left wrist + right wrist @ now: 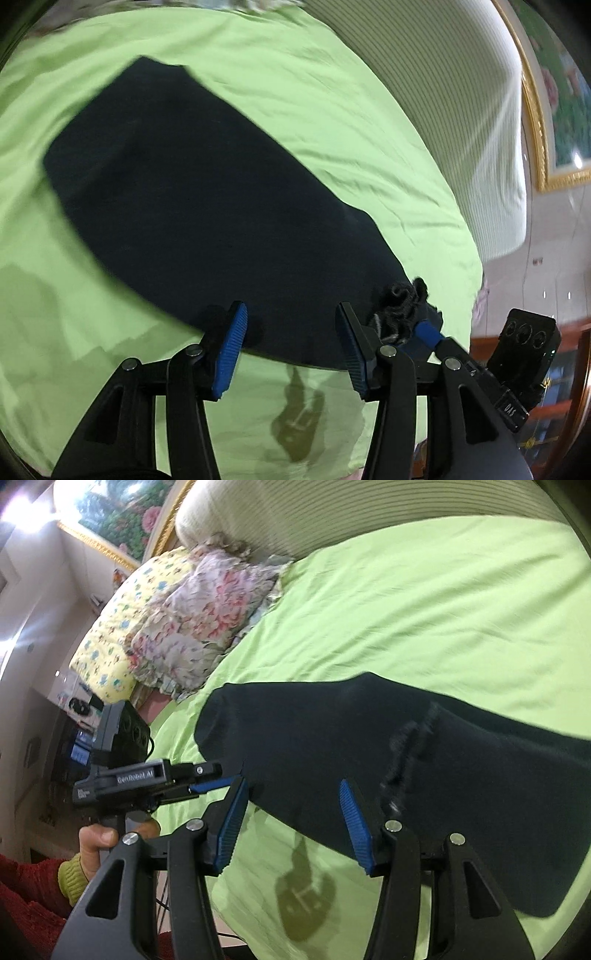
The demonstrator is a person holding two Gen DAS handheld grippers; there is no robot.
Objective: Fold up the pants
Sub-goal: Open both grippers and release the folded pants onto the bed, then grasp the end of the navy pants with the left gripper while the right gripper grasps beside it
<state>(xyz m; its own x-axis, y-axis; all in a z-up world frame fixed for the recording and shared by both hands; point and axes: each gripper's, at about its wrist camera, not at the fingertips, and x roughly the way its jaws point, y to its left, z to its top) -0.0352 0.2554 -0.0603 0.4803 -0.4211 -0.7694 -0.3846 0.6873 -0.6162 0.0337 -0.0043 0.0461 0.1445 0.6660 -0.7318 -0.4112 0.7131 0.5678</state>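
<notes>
So both my jaws are hanging about half open with nothing in them: the left gripper (291, 349) and right gripper (291, 825) each have bare green bed sheet (325, 122) between the pads and their own shadows right underneath. Just past my fingertips is the near edge of the pants (207, 192), lying flat on the bed, dark navy or black, already looking doubled over into a long tapered slab that runs away from me. In the right wrist view the pants (461, 760) have a fuzzy, frayed-looking seam line crossing them just beyond my right pad. In the left wrist view there's a curly bunched bit of fabric (400, 295) by my other gripper's tip. I'd guess it's light, floppy and not slippery, so it'll sag if I grab the middle. I'd pinch the near corners through all layers. Further off are flowery pillows (192, 616) and a striped headboard (443, 92).
</notes>
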